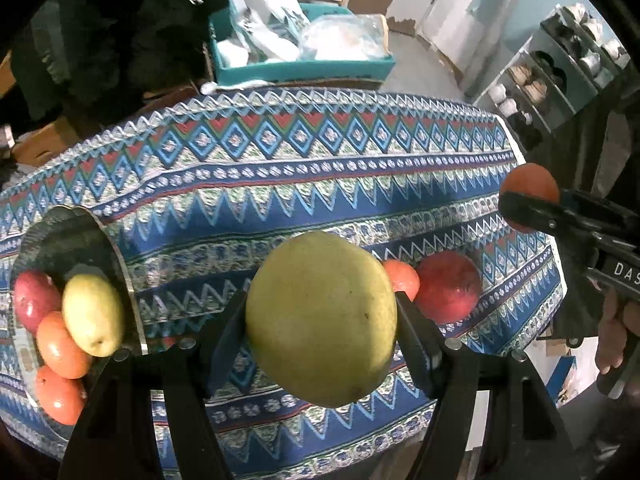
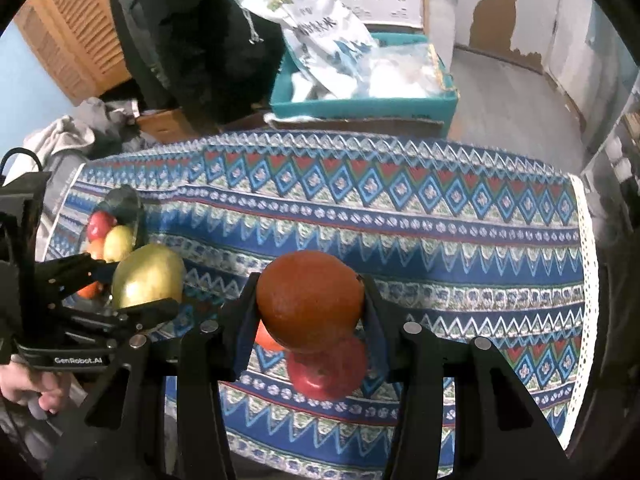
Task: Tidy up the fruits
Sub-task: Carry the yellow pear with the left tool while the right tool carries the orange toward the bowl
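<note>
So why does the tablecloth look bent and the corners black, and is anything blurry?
Both wrist views are fisheye: the striped tablecloth bows and the corners go black. Left wrist view: the fruit in the glass bowl smears slightly, while the held green pear is sharp. Right wrist view: the held orange is dim and shadowed.

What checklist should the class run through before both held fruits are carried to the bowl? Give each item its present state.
1. Left gripper clamps the yellow-green pear on both sides: ok.
2. Right gripper clamps the orange: ok.
3. Both held fruits are lifted off the patterned cloth: ok.
4. The glass bowl has space left beside the fruit already in it: cannot tell.
5. The red apple and small orange remaining on the cloth lie away from the bowl: ok.
</note>
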